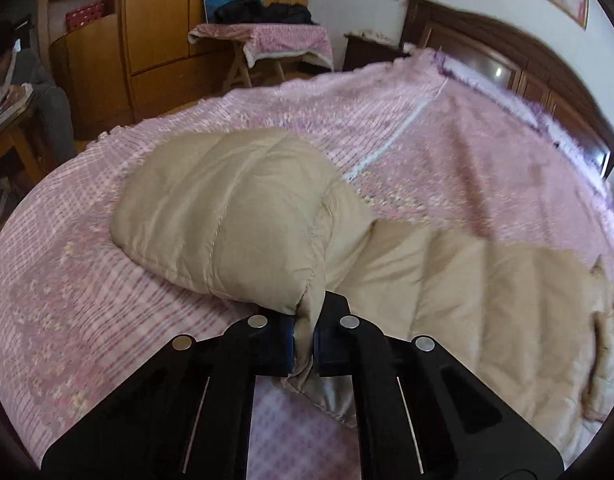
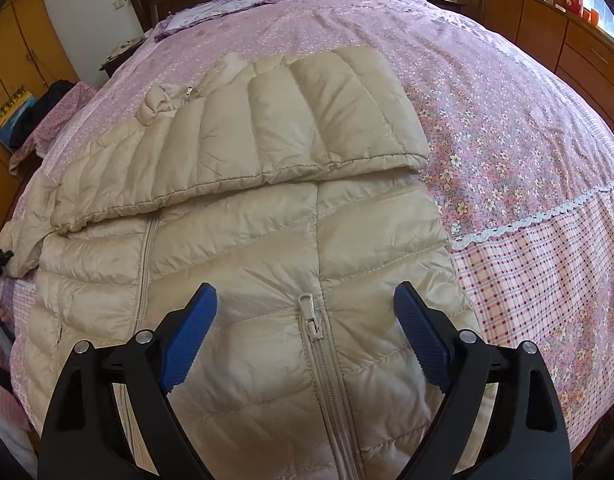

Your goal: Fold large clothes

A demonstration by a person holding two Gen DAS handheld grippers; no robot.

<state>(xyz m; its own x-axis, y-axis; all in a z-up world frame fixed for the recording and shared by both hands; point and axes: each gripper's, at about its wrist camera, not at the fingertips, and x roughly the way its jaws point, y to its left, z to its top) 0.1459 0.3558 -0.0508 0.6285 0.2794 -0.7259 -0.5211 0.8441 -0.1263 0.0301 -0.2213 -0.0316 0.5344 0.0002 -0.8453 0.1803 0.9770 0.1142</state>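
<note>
Nearest, left tongs (image 1: 304, 340) pinch a cuff of the beige puffer jacket (image 2: 243, 264); right tongs (image 2: 305, 334) hang open above its zip (image 2: 314, 320). Jacket lies front-up near the bed's (image 2: 507, 128) foot edge, one sleeve (image 2: 267, 128) folded across. Likely light, soft, slippery; grip seams or hem.

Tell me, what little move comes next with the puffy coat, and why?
Probably the left hand-held gripper should carry its pinched sleeve across onto the beige down jacket. One sleeve already lies folded across the chest, while this one bulges off to the side over the pink bedspread. The right hand-held gripper hovers open.
</note>
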